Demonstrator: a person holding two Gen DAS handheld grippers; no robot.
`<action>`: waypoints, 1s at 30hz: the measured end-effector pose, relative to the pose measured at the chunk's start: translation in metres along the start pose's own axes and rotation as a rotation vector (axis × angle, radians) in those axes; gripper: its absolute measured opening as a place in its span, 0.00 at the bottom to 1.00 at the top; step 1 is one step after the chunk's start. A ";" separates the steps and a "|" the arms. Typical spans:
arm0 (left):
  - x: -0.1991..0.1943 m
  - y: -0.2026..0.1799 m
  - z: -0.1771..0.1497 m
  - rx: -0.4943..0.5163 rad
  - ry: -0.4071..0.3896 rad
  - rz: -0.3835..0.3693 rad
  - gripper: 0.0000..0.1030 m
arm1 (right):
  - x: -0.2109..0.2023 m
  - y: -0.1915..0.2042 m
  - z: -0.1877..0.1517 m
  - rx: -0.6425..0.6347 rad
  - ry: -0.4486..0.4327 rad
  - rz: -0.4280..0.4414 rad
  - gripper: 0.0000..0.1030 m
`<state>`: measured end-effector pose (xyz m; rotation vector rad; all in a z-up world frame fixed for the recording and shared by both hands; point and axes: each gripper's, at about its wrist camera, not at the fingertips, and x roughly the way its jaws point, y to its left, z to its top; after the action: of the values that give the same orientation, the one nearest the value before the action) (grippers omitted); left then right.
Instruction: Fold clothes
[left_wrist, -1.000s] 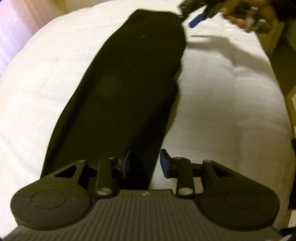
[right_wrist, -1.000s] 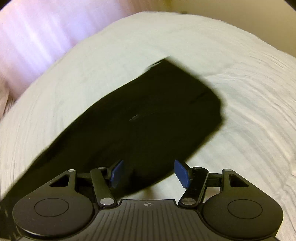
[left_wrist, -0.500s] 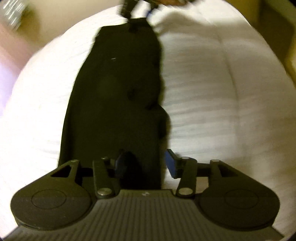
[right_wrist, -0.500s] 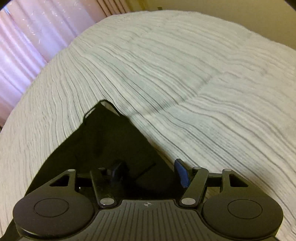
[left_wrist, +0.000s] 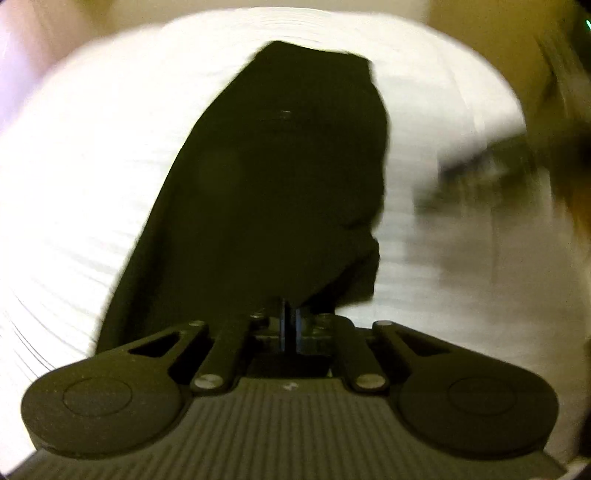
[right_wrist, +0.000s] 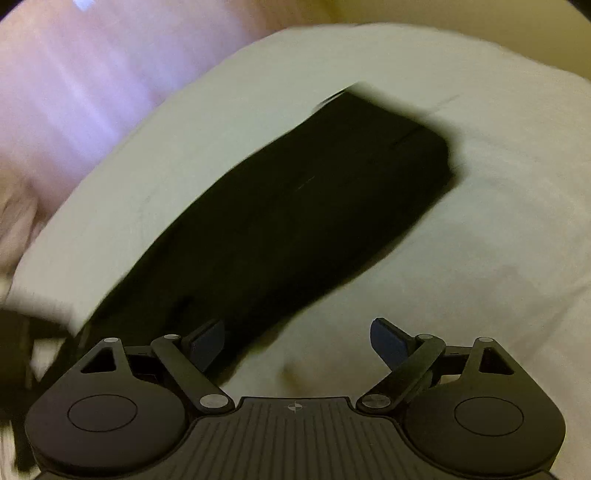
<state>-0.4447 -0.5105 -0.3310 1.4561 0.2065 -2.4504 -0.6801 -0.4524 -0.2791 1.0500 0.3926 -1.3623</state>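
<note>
Two grippers, one black garment (left_wrist: 280, 192), and everything hangs off that long dark strip laid across the white bedspread (left_wrist: 74, 184). The left gripper (left_wrist: 290, 328) sits at the garment's near end with its jaws clenched together. Dark fabric bunches right up to the tips and appears to be pinched between them, though it's all so black I can't swear how much cloth is in there. My guess is that pinch is there so the near end can be lifted and carried toward the far end for a fold.

The right gripper (right_wrist: 297, 345) is just beside the garment's long edge, jaws opening wide with only bedspread between them. The left pad (right_wrist: 207, 341) overlaps the cloth's edge and the other is clear of it. Probably lining up to take that edge, but it's holding nothing right now. Both views are pretty smeared.
</note>
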 end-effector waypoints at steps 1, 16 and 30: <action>-0.001 0.013 0.001 -0.062 -0.002 -0.034 0.03 | 0.005 0.015 -0.011 -0.031 0.016 0.018 0.87; -0.001 0.045 0.002 -0.060 -0.032 -0.111 0.02 | 0.086 0.094 -0.027 -0.098 -0.104 -0.158 0.87; -0.019 -0.021 -0.032 0.303 -0.089 0.029 0.25 | 0.021 0.051 -0.030 0.067 -0.063 -0.213 0.87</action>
<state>-0.4161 -0.4794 -0.3299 1.4448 -0.2122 -2.6013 -0.6186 -0.4477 -0.2916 1.0400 0.4238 -1.6038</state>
